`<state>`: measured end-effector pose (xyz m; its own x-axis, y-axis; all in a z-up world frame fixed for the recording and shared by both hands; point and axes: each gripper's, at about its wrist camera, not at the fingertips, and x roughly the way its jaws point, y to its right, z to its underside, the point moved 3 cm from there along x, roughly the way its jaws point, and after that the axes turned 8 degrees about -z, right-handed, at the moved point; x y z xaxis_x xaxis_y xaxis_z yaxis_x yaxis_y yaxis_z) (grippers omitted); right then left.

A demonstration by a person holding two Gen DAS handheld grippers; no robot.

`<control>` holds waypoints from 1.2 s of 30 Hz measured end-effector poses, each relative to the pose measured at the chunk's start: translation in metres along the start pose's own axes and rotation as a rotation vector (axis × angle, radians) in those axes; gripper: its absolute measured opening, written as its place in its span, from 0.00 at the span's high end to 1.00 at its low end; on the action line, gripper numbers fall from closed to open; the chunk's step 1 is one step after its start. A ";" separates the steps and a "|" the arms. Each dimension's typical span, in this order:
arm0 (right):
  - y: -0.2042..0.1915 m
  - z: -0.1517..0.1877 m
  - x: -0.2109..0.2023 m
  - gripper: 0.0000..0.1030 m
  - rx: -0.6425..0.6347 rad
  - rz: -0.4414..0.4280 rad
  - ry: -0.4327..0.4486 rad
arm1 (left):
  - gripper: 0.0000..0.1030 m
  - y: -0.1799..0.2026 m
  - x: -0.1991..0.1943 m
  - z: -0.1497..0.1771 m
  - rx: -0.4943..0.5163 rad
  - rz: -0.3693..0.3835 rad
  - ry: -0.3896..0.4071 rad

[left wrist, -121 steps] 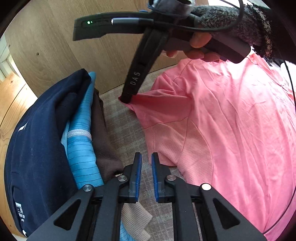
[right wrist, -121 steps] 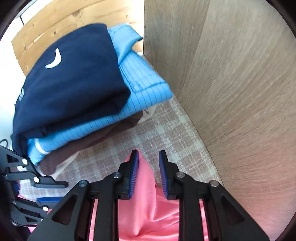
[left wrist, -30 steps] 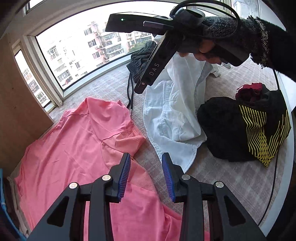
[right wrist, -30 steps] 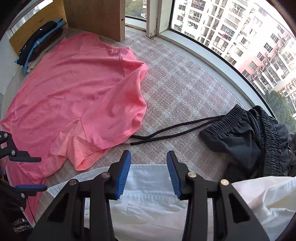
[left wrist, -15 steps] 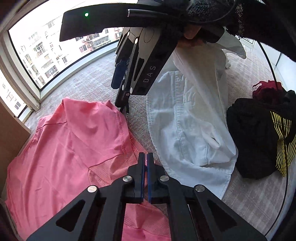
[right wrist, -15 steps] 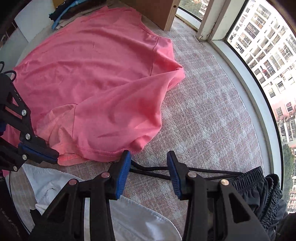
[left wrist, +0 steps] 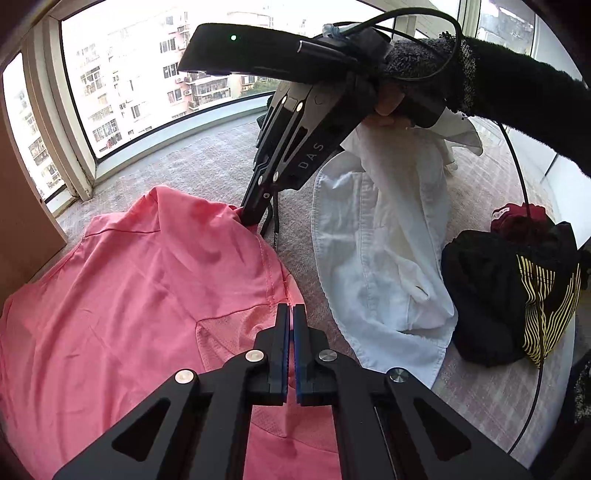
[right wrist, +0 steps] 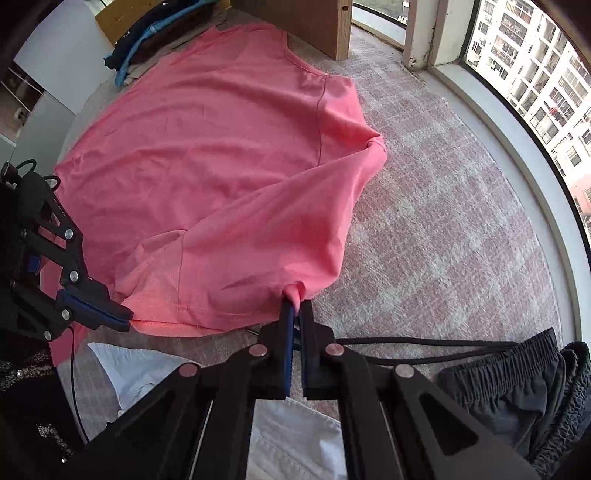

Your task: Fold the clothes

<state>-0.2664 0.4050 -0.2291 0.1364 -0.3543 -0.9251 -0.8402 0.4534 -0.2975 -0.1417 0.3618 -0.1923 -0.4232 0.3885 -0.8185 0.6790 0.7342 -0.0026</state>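
A checked pinkish carpet (right wrist: 436, 229) covers the floor up to a curved window (left wrist: 147, 74) that looks out on apartment blocks (right wrist: 535, 48). A wooden panel (right wrist: 314, 26) stands at the far end near the window frame, and a yellow wooden board (right wrist: 122, 14) lies behind it. A black cable (left wrist: 524, 206) hangs across the left wrist view.
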 end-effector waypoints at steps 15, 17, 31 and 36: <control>0.034 0.015 -0.006 0.80 0.236 -0.063 -0.031 | 0.99 0.014 0.009 0.004 0.004 0.088 -0.032; 0.038 0.010 -0.016 0.65 0.265 -0.070 0.020 | 0.98 0.016 0.011 0.003 0.011 0.083 -0.037; 0.025 0.013 -0.003 0.94 0.176 0.230 -0.152 | 0.81 0.009 -0.028 0.010 0.004 -0.031 -0.033; 0.012 -0.022 -0.031 0.78 0.176 0.164 0.084 | 0.75 -0.045 -0.094 0.071 -0.143 -0.185 -0.066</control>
<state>-0.2924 0.4032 -0.1986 -0.0444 -0.3281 -0.9436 -0.7424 0.6429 -0.1887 -0.0899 0.2523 -0.1557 -0.4895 0.2066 -0.8472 0.5000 0.8624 -0.0786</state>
